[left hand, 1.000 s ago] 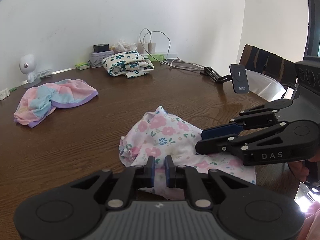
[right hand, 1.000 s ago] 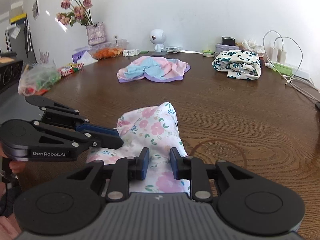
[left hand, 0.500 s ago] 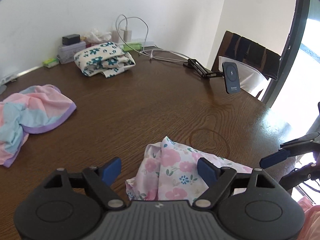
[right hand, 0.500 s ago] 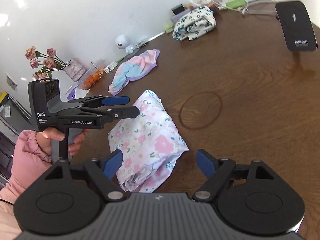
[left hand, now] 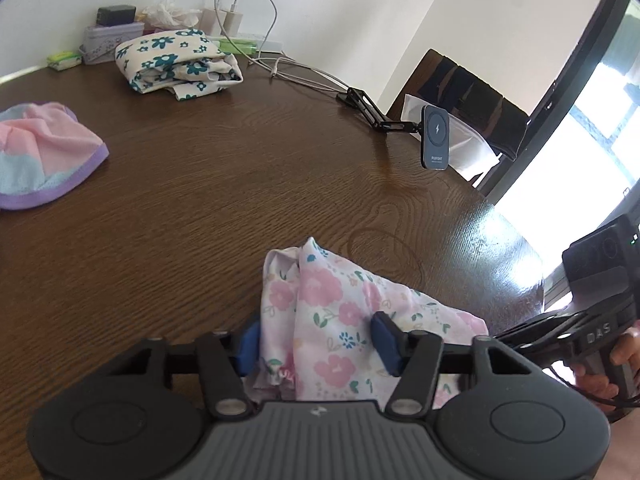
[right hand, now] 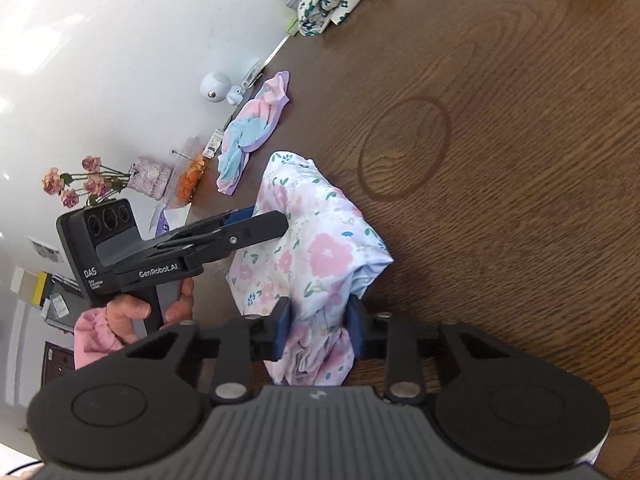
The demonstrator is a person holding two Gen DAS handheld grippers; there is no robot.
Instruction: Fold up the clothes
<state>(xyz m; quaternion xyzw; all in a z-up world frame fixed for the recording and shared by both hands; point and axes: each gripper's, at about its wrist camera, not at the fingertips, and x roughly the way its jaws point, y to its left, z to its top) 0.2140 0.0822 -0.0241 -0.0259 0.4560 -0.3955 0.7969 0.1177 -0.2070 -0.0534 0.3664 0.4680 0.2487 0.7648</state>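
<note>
Dark wood desk (left hand: 200, 208), pink floral garment (left hand: 340, 308) bunched at near edge. Left claw (left hand: 316, 344) half open, fingers straddling one end of the cloth, not clearly pinching. Right claw (right hand: 320, 330) narrowed onto the other end, cloth squeezed between its fingers.

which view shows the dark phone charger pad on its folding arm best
The left wrist view: the dark charger pad hangs on its black folding arm at the brown wooden table edge, lightning mark facing the camera. The right wrist view does not show it.
</note>
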